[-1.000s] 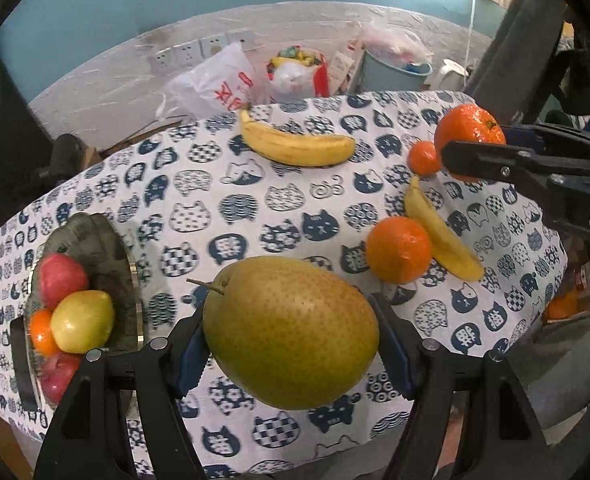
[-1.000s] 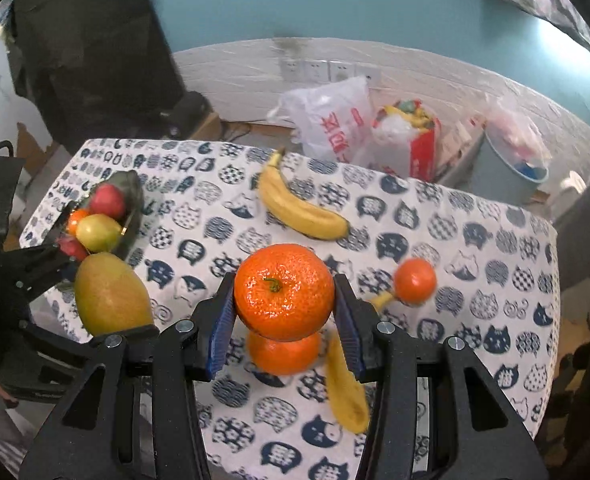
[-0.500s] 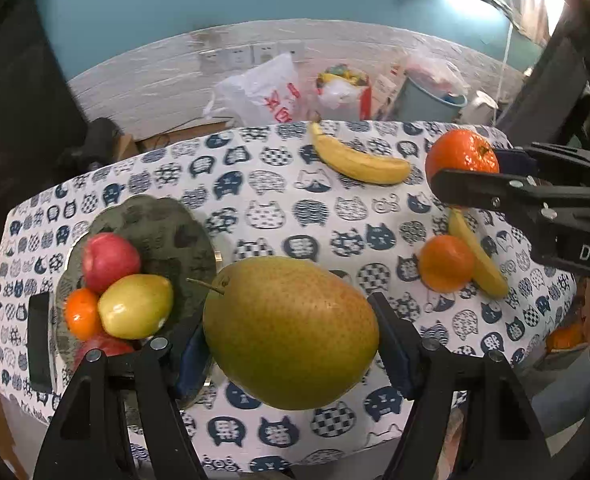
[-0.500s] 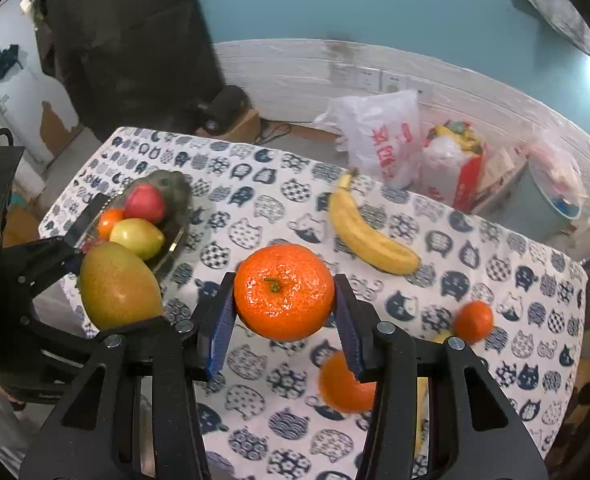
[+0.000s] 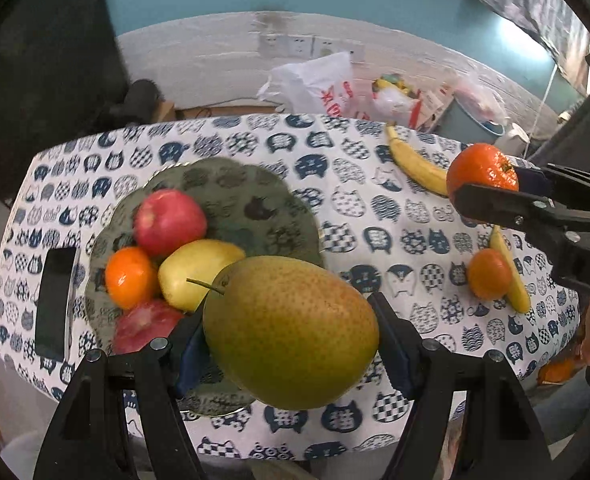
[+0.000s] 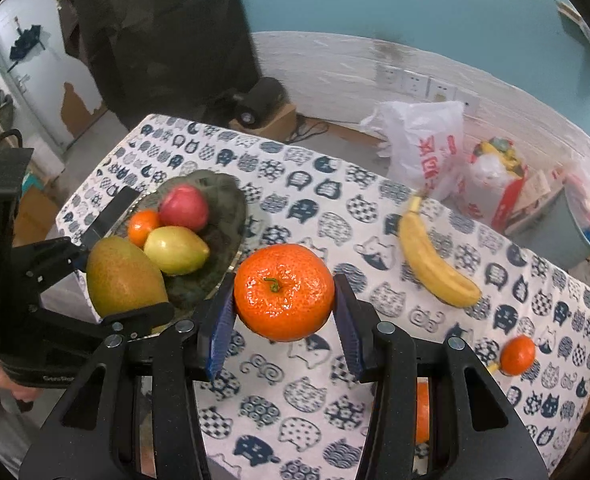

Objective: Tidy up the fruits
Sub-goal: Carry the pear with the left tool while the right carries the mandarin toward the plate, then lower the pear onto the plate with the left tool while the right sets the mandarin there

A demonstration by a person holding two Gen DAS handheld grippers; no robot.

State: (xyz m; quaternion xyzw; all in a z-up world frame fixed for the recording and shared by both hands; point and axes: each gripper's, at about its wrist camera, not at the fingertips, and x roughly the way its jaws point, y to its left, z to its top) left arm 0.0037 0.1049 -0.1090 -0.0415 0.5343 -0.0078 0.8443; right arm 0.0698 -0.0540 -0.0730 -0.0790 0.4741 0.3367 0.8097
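My left gripper [image 5: 291,336] is shut on a large green-brown pear [image 5: 291,332], held in the air over the near edge of the dark green plate [image 5: 231,184]. The plate holds a red apple [image 5: 170,222], a small orange [image 5: 129,278], a yellow-green pear [image 5: 193,270] and a second red apple [image 5: 143,330]. My right gripper [image 6: 283,312] is shut on a big orange [image 6: 283,292], in the air just right of the plate [image 6: 219,256]. The held pear [image 6: 125,278] also shows at left in the right wrist view.
On the cat-print tablecloth [image 5: 359,216] lie a banana [image 6: 435,264], a small orange [image 6: 517,355] and another orange [image 5: 489,274] against a second banana [image 5: 511,276]. A black phone [image 5: 55,300] lies left of the plate. Plastic bags [image 6: 427,152] and a bucket [image 6: 579,224] stand behind the table.
Both grippers have carried their fruit leftward across the table. The plate has come from the far left to just under the pear, and the loose bananas and oranges have slid off to the right.
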